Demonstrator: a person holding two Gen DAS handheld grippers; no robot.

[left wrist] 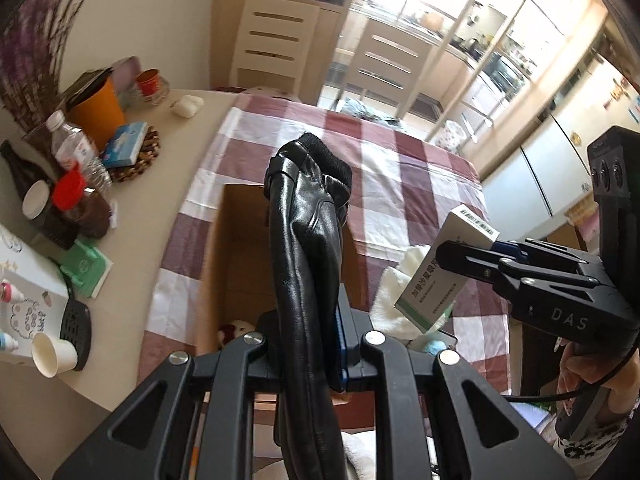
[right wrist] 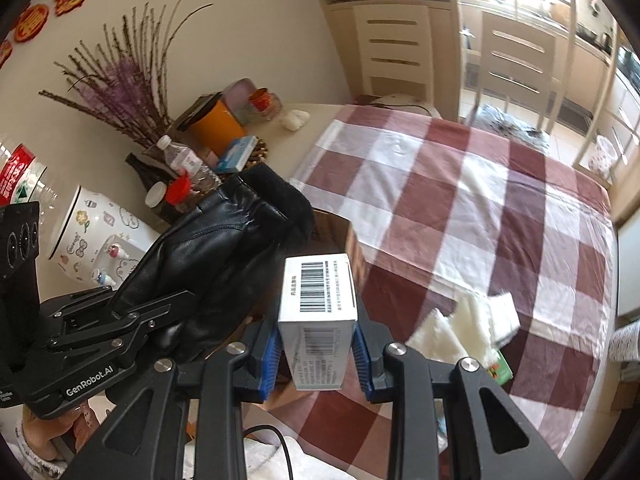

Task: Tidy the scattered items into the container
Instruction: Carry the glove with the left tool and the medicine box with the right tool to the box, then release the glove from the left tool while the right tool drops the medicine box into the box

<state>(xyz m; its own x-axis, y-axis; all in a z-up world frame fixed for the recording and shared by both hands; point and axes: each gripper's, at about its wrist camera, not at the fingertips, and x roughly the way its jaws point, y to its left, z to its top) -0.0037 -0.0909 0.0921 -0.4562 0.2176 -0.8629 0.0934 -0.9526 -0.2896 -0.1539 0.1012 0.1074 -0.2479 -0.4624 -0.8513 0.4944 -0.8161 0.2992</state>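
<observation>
Left wrist view: left hand-held gripper (left wrist: 308,344) is pinching a black glove (left wrist: 304,240) over the cardboard box (left wrist: 236,248); right hand-held gripper (right wrist: 316,356) is clamping a white carton (right wrist: 318,312).

"DAS" in pale letters on the black body of the right tongs (left wrist: 466,258), seen from the left wrist. "GenRobot.AI" in white on the body of the left tongs (right wrist: 132,312), seen from the right wrist. The medicine box (right wrist: 320,312) held in the right tongs carries a barcode with small print beside it, and green Chinese characters on its white-green side face (left wrist: 434,280); too blurred to read, possibly a drug name. Red round wall ornaments (right wrist: 32,22) bear gold characters, illegible.
</observation>
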